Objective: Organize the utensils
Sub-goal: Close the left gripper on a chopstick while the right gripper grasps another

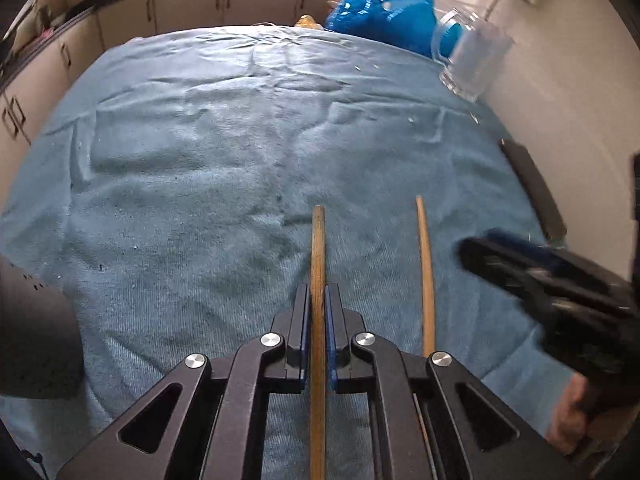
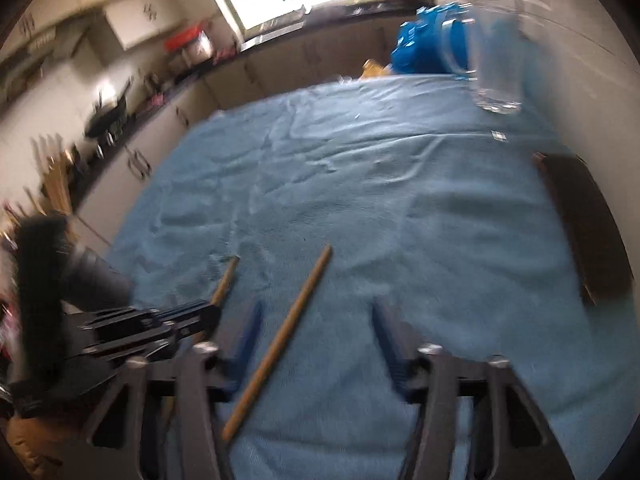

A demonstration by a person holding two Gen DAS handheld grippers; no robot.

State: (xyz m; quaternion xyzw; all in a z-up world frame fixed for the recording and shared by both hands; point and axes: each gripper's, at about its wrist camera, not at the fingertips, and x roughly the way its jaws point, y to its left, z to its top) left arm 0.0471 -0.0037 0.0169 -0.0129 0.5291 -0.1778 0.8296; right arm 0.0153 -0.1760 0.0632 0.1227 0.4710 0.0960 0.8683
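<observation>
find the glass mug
The glass mug stands at the far right corner of the blue cloth, beside the blue bag, far from both chopsticks.

Cloth [image 1: 224,152] over the tabletop: mid blue, fine ribbed weave. Two wooden sticks, one [image 1: 318,264] inside the left tool [image 1: 318,304] and one [image 1: 426,272] right of it: tan-brown. Tool bodies: black, with blue pads [image 1: 330,320] and silver pivot pins. Mug [image 1: 474,58] far ahead-right: clear glass. Bag [image 1: 384,18] beyond: bright blue.
</observation>
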